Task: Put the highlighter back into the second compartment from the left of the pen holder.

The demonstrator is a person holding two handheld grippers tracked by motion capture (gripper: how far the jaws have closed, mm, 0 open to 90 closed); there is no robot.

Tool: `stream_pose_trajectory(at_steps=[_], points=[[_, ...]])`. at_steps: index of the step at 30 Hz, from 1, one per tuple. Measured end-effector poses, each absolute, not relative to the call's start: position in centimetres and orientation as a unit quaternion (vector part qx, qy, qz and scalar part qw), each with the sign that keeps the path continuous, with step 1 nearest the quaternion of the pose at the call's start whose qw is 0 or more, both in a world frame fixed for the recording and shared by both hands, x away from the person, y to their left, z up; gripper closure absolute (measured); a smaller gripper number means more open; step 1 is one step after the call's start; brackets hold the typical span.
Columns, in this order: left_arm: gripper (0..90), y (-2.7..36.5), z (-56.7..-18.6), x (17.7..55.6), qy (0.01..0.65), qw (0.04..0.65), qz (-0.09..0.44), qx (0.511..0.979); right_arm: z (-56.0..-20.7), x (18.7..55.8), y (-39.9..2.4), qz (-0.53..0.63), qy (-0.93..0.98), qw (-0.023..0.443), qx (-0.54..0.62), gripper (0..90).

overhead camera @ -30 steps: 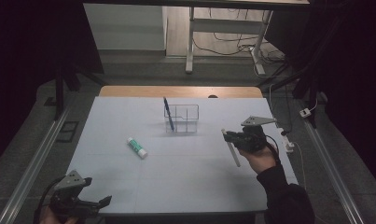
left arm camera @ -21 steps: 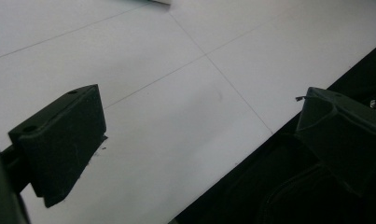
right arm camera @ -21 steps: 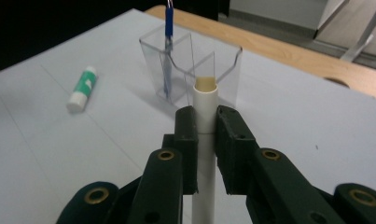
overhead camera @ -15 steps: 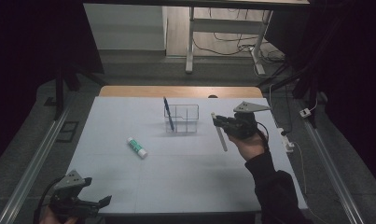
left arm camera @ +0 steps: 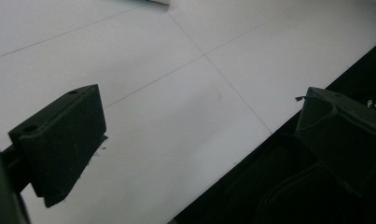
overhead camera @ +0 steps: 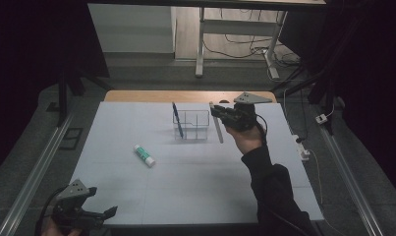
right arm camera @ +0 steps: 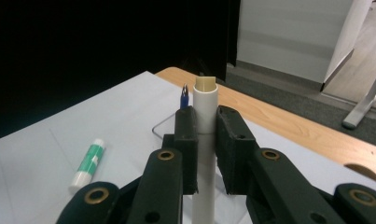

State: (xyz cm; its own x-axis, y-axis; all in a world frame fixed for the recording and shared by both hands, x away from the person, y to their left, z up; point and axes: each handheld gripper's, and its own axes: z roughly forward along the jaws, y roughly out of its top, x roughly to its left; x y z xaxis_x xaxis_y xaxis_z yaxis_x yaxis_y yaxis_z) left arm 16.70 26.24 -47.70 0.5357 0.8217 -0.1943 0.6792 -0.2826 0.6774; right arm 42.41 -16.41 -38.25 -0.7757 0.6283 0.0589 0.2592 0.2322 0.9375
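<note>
At the near left corner of the white tabletop (overhead camera: 195, 177), the left tongs (overhead camera: 95, 215) rested low over the edge, their jaws standing wide apart with nothing between them; the left gripper view looked past both jaws onto bare surface and the dark rim beyond. Farther in, left of centre, a glue stick (overhead camera: 144, 155) with a green label lay flat on its side. Near the far middle stood a clear wire-framed holder (overhead camera: 191, 125), with a blue pen (overhead camera: 177, 119) leaning upright in its left part. Just right of the holder, the right tongs (overhead camera: 219, 114) were raised above the tabletop, clamped narrowly on a pale tube (right arm camera: 205, 109), which hung slanted beside the holder's right end. In the right gripper view both pads pressed the tube's sides below its tan-capped top.
</note>
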Motion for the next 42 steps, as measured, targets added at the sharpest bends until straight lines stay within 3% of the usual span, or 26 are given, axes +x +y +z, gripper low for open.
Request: stream_pose_trajectory(at_steps=[17,42], points=[[1.4,26.3,-47.7,16.6,0.471,0.369,0.095,0.796,-38.2,45.9,-12.4,0.565,0.755,0.187,0.276,78.3],[1.4,26.3,-47.7,16.7,0.470,0.369,0.093,0.796,-39.1,48.5,-9.7,0.578,0.740,0.190,0.286,78.2]])
